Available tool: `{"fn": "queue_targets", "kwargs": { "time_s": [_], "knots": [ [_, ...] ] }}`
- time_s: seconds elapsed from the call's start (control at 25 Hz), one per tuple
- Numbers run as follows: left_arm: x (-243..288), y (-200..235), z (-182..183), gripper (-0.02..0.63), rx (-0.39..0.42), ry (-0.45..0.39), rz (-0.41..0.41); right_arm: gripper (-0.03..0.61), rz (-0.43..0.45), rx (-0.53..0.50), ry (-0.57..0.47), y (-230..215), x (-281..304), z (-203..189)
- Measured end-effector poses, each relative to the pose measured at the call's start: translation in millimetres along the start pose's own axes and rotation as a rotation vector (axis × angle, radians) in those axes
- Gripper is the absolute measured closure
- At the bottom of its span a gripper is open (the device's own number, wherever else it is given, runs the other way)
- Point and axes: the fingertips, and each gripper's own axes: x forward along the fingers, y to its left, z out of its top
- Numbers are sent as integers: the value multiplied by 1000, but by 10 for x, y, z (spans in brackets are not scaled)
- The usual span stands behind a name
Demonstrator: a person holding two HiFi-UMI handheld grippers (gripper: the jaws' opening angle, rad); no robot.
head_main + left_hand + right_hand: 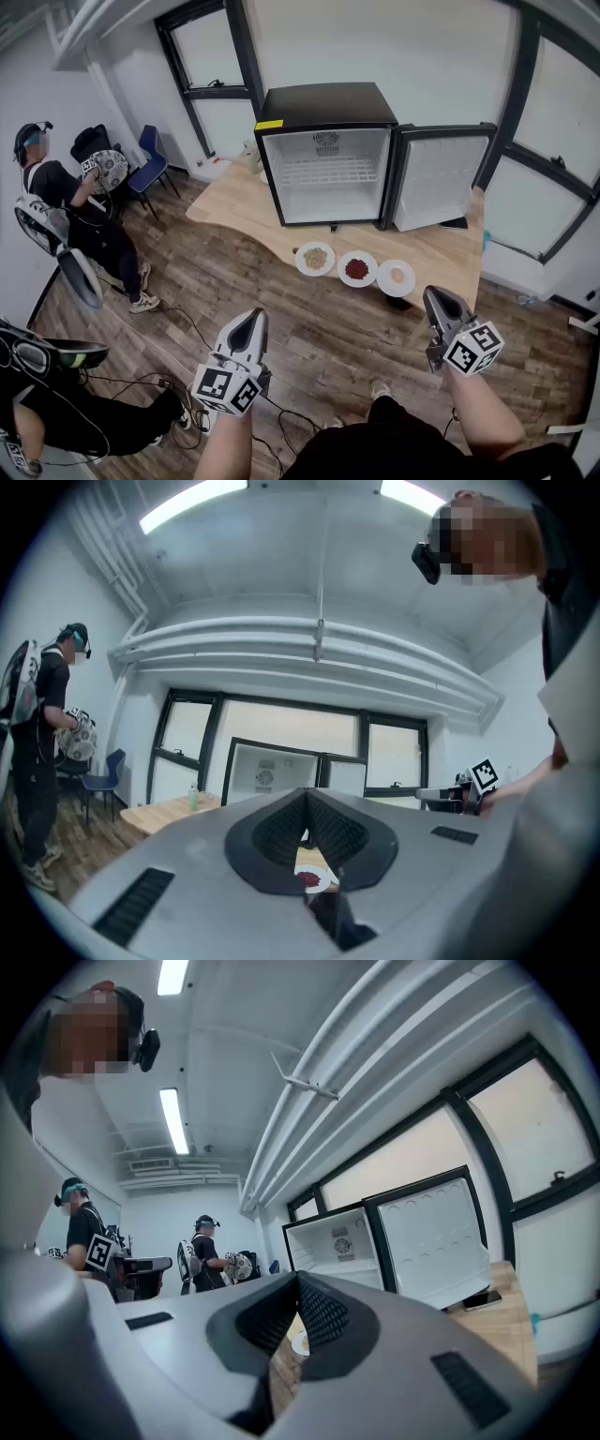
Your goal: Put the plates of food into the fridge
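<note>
While the fridge [328, 159] stood door-open at twelve o'clock in the head view, ready for loading, the plates of food [357, 269] sat in a row on the desk [230, 206] before it. The left gripper view showed the left hand-held gripper [305, 799] closed, empty, aimed at them; the right gripper view showed the right hand-held gripper [298, 1279] likewise.

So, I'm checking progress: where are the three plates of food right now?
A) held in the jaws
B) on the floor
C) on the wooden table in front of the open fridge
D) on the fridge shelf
C: the three plates sit in a row on the wooden table, just in front of the open fridge.
</note>
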Motion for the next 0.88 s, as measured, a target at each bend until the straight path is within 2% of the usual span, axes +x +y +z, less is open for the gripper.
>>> {"fn": "queue_targets", "kwargs": {
  "time_s": [0.28,0.52,0.88],
  "knots": [
    [-257,127,118,609,52,19,35,555,-19,21,18,277,-70,-113],
    [-386,193,78,609,56,22,41,555,-22,14,8,454,-110,-108],
    [-220,281,85,609,86,11,45,555,-29,38,-27,381,41,-63]
  ]
}}
